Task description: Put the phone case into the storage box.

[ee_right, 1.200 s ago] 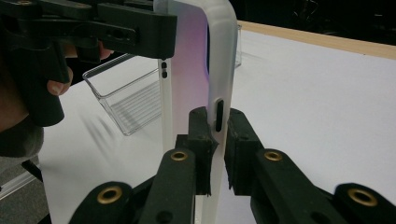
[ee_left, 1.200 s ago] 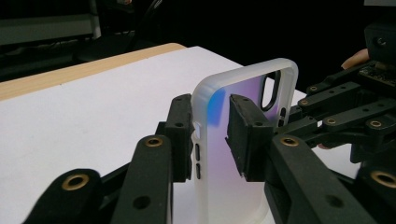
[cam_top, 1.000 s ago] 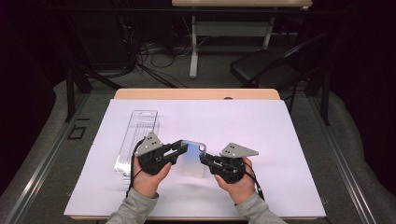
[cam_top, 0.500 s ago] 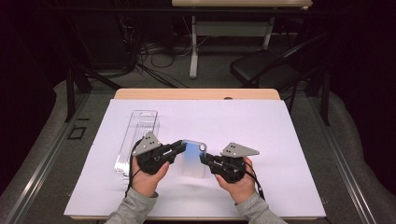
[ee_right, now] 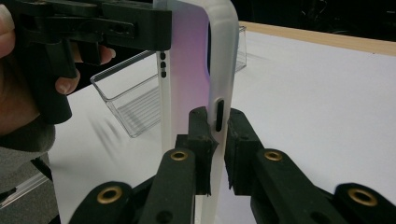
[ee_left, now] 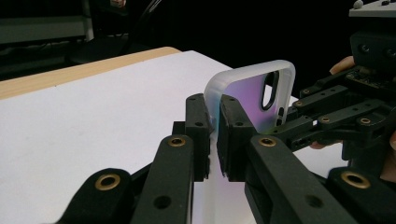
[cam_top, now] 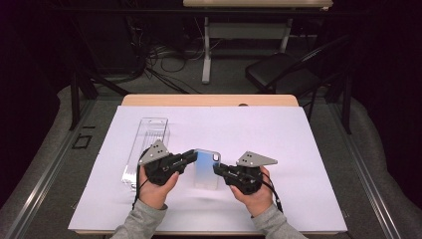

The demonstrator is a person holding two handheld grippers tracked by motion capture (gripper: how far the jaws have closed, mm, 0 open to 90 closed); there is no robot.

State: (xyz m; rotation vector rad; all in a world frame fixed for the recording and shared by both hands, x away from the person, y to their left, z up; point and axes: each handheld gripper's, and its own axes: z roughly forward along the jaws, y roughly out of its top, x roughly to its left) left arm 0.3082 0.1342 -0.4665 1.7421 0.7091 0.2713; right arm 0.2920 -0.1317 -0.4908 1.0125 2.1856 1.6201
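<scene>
A translucent phone case (cam_top: 206, 170) with a purple-blue tint is held just above the white sheet, between both grippers. My left gripper (cam_top: 192, 156) grips its left long edge; its jaws have just been closing, and in the left gripper view the pads (ee_left: 232, 122) press on the frosted rim of the case (ee_left: 254, 88). My right gripper (cam_top: 218, 169) is shut on the opposite long edge, near a side slot of the case (ee_right: 187, 70). The case stands upright between the right gripper's (ee_right: 215, 119) pads. The camera cutout lies at the far end.
A clear plastic box (cam_top: 148, 144) lies on the white sheet (cam_top: 298, 149) to the left of my left hand, also seen as the box (ee_right: 135, 109) behind the case. The wooden table edge (cam_top: 209, 100) lies beyond. A dark chair (cam_top: 278, 74) and cables stand on the floor behind.
The left jaws have closed onto the case's edge. Both hands and the case have stayed where they were.
</scene>
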